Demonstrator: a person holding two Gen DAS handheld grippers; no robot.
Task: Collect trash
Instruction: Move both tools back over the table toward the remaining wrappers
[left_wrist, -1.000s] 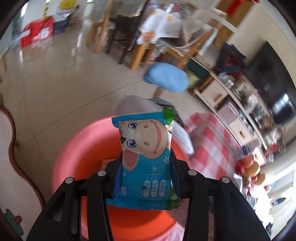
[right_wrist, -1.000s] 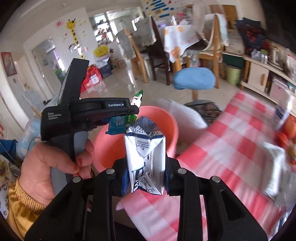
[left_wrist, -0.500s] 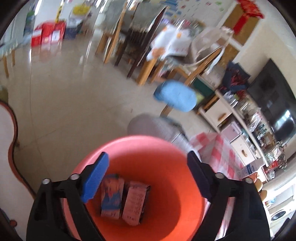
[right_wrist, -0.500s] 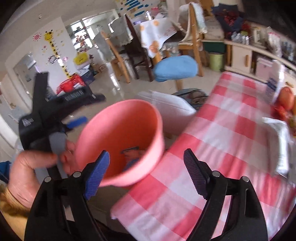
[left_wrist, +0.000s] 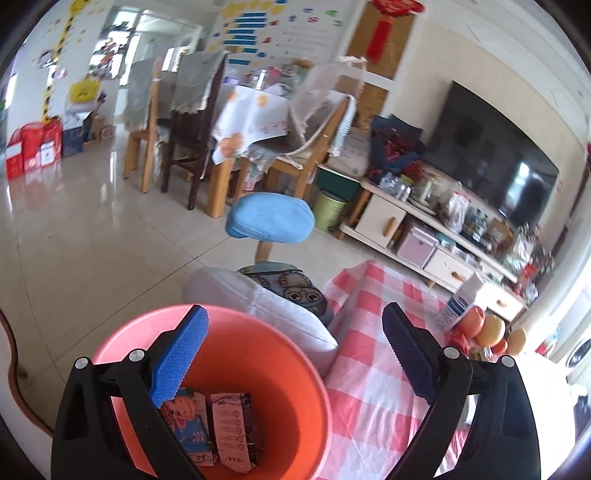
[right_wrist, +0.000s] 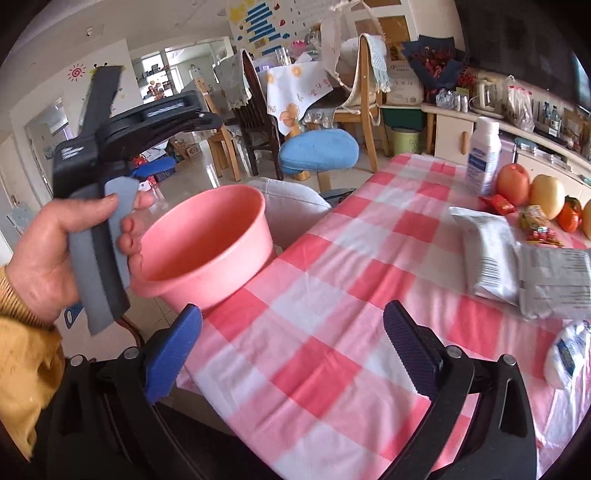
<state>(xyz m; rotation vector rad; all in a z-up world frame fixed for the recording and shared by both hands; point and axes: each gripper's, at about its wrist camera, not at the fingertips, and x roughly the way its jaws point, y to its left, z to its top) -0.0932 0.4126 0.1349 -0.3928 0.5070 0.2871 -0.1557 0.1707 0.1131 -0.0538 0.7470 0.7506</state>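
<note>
A pink plastic bin (left_wrist: 258, 354) stands beside the checked table; it also shows in the right wrist view (right_wrist: 207, 251). Inside it lie a blue snack wrapper (left_wrist: 188, 421) and a dark carton (left_wrist: 232, 424). My left gripper (left_wrist: 291, 354) is open and empty above the bin's mouth. My right gripper (right_wrist: 291, 350) is open and empty over the table's near corner, right of the bin. The left gripper's body (right_wrist: 107, 155) and the hand holding it show at the left of the right wrist view.
On the red-and-white checked cloth (right_wrist: 332, 295) lie white packets (right_wrist: 491, 251), a grey packet (right_wrist: 554, 280), a small white wrapper (right_wrist: 569, 354), a white bottle (right_wrist: 484, 155), fruit (right_wrist: 532, 188) and red snack wrappers (right_wrist: 535, 225). A blue stool (left_wrist: 273, 218) and a grey cushion (left_wrist: 266, 306) stand behind the bin.
Both grippers opened and let go: the blue wrapper and the carton dropped into the bin. Both grippers then tilted up and drew back, the right one towards the table.
</note>
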